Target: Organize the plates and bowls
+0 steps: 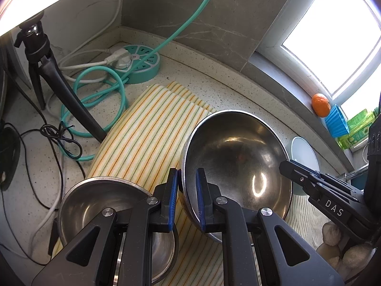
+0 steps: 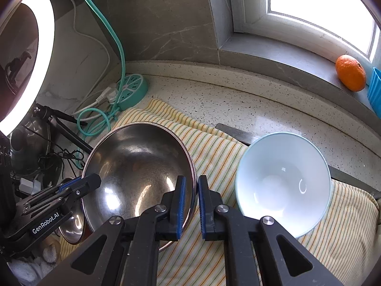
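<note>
We find the large steel bowl (image 1: 238, 162) tilted above the striped cloth (image 1: 147, 131), centre-right of the left wrist frame and centre-left of the right wrist frame. Both tongs are on it. The left tongs (image 1: 187, 200) stand nearly shut with the bowl's near rim between their blue pads, one pad outside the wall and one inside. The right tongs (image 2: 189, 205) bracket the opposite rim in the same manner, narrow-set, apparently pinching the wall; whether they clamp firmly we cannot tell.

In our judgement the bowl is thin, stiff and light, but its polished surface is slippery, and a rim pinch on one side alone would let it swing. The rim is the only practical place to take hold, and two opposed grips are sound practice.

A small steel bowl (image 1: 114, 205) sits at the lower left of the left wrist frame, just beside the left tongs and partly hidden beneath them. A pale blue bowl (image 2: 283, 181) rests on the cloth at the right of the right wrist frame, just beside the right tongs and apart from the steel bowl. We judge it to be ceramic or glass, heavier and fragile; contact with the steel rim should be avoided when nesting.

The worktop (image 2: 238, 104) beyond carries a teal power strip (image 1: 140, 64) with trailing cables.
</note>
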Tool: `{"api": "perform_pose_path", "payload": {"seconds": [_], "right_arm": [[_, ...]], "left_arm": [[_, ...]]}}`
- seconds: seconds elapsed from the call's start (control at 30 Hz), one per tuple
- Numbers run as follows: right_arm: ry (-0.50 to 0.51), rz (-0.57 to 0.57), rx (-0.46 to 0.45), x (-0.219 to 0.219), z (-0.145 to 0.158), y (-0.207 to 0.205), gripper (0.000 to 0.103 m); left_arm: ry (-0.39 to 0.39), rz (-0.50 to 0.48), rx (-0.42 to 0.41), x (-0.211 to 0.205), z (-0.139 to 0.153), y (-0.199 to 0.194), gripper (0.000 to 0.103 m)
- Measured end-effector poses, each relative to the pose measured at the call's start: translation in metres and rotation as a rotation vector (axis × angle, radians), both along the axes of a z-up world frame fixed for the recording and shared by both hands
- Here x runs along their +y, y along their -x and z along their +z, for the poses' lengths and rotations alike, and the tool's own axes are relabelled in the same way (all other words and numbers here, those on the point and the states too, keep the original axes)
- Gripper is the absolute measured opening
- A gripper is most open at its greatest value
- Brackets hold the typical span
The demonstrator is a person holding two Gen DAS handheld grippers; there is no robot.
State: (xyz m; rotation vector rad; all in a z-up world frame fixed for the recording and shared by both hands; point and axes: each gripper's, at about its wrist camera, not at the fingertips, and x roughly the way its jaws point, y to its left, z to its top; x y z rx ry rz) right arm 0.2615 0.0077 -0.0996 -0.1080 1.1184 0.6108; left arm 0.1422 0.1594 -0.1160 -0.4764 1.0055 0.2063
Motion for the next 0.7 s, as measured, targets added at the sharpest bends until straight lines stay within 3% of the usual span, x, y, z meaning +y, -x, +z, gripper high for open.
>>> {"api": "perform_pose_path", "payload": {"seconds": [0.7], "right_arm": [[-0.037, -0.010, -0.051, -0.012, 0.042, 0.031, 0.010]], "left_arm": [[0.010, -0.001, -0.065, -0.001, 0.030, 0.026, 0.012]]}}
